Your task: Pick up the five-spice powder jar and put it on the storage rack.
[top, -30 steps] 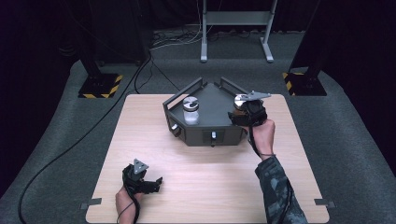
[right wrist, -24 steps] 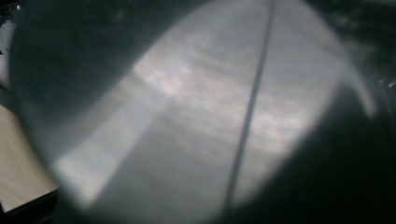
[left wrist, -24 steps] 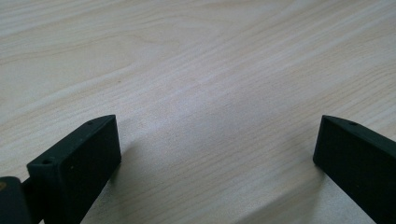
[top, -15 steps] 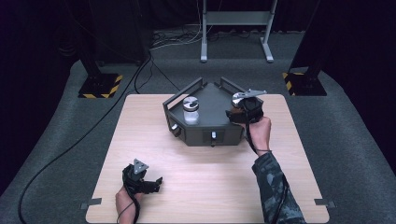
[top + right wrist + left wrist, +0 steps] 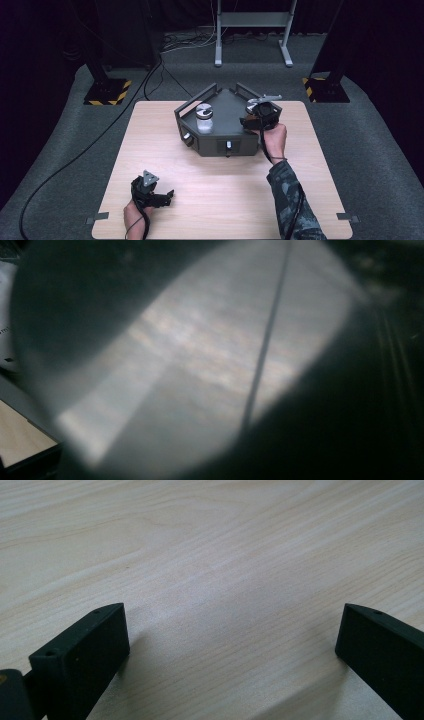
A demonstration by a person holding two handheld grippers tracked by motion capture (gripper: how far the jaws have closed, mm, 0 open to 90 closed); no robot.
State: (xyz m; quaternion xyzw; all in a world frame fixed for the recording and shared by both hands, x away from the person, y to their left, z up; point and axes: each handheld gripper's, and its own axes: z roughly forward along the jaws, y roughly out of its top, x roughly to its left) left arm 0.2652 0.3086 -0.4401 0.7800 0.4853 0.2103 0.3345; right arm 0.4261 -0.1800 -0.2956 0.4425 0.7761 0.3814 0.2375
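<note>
Item: grey box, dark grey, flat-topped, with angled sides that give it a many-cornered outline. Two bar handles rise at its far edges, one on the far left, one on the far right. The near face carries a small pale knob at its middle; a round knob sits on the near-left face. It stands on the far half of the table, slightly right of centre.

On the box, left part of its top: a jar, clear-walled with whitish contents and a round grey lid marked with a lighter pattern, upright.

At the box's right end: right tongs, black, with a grey three-cornered plate on top, held by a hand whose camouflage-patterned sleeve reaches in from the near right. They rest over the right part of the box top. The right gripper view is blurred, showing a pale grey surface very close with a thin dark line across it; what lies between the jaws cannot be made out. Jaws drawn together as far as they go.

Near left of the table: left tongs, black, well apart from the box, jaws spread wide over bare pale wood with nothing between them.

Table: light wood grain, rectangular, on grey carpet.
</note>
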